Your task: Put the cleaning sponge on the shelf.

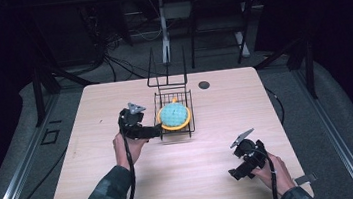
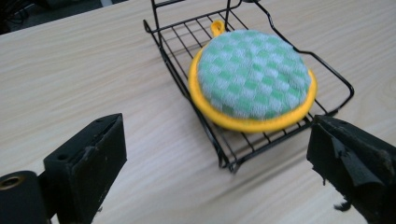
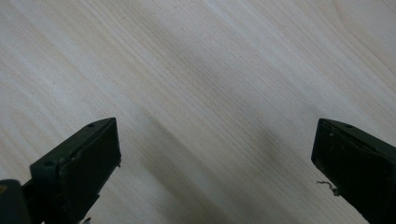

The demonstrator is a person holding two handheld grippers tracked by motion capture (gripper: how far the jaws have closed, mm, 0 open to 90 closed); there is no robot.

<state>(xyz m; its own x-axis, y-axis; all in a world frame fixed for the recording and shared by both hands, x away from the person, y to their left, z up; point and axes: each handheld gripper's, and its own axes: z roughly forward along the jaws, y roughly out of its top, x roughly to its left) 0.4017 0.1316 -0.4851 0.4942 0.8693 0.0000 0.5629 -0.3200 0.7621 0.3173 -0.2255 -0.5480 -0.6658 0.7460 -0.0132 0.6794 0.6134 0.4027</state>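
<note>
Left tool (image 2: 215, 163) has its jaws wide apart with nothing between them, just beside the black wire rack (image 2: 187, 74) where the round green-checked, yellow-rimmed pot holder (image 2: 252, 79) lies flat, so I'd pull away level and not snag the wire edge.
</note>
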